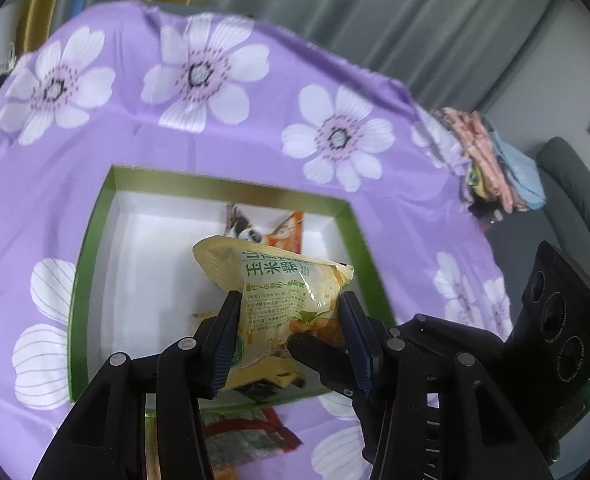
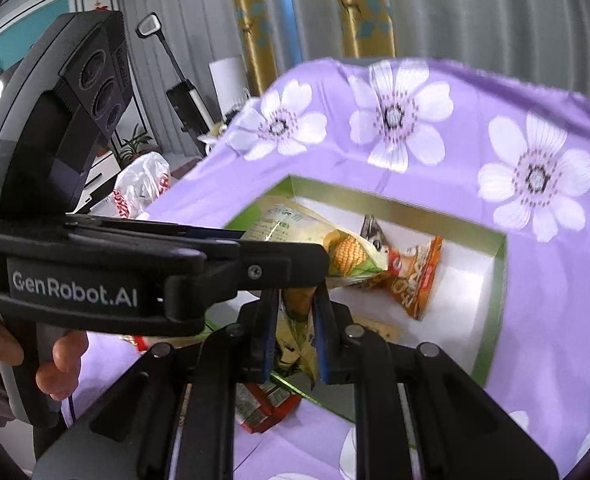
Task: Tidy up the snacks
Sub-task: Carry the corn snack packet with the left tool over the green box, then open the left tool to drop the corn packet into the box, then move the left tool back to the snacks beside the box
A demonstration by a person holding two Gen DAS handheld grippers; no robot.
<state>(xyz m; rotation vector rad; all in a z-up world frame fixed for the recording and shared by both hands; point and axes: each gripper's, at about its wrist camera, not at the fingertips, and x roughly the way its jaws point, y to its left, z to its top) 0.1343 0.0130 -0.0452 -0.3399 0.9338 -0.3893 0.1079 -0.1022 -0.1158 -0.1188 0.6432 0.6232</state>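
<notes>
Two grippers meet over a green-rimmed box (image 1: 91, 256) on a purple flowered cloth (image 1: 135, 128), with grey curtains (image 1: 395, 20) behind. The left gripper (image 1: 291, 308), tilted downward, clamps a yellow corn packet (image 1: 279, 292) above the box. The right gripper (image 2: 295, 320) pinches that packet's corner between nearly closed jaws. An orange packet (image 2: 415, 280) lies inside the box.
</notes>
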